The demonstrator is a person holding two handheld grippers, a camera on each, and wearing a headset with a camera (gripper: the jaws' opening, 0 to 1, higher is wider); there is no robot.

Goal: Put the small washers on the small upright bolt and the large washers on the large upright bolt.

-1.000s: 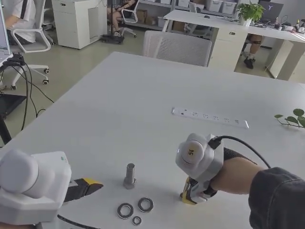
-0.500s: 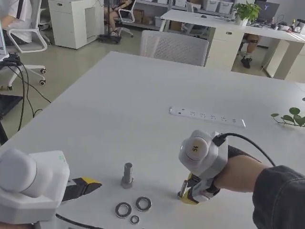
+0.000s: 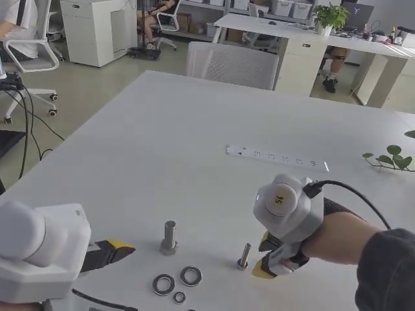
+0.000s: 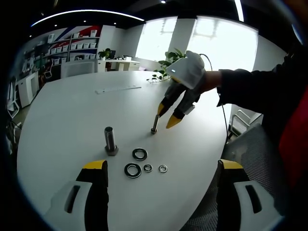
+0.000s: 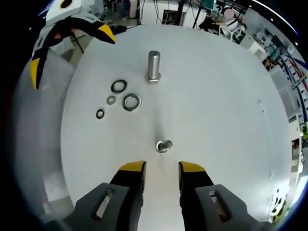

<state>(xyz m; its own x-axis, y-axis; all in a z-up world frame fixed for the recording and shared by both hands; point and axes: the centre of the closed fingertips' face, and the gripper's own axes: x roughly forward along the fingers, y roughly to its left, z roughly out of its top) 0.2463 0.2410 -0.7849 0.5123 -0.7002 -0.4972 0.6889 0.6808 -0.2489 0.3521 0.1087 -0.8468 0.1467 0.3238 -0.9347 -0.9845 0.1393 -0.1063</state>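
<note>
At the near left the left gripper (image 4: 162, 166) is held wide apart, empty. Four washers (image 4: 132, 170) — two large, two small — are seen loose on the table (image 3: 194, 149) beside it. Beyond, the large bolt (image 3: 169, 237) is stood left, the small bolt (image 3: 244, 256) right, just before the right gripper (image 5: 162, 167) — jaws parted, empty.

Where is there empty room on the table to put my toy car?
The wide bare table between the large bolt and the power strip is free, and so is the far end beyond the strip. The near edge is crowded: the washers, both bolts, and the right hand-held gripper beside the small bolt.
</note>
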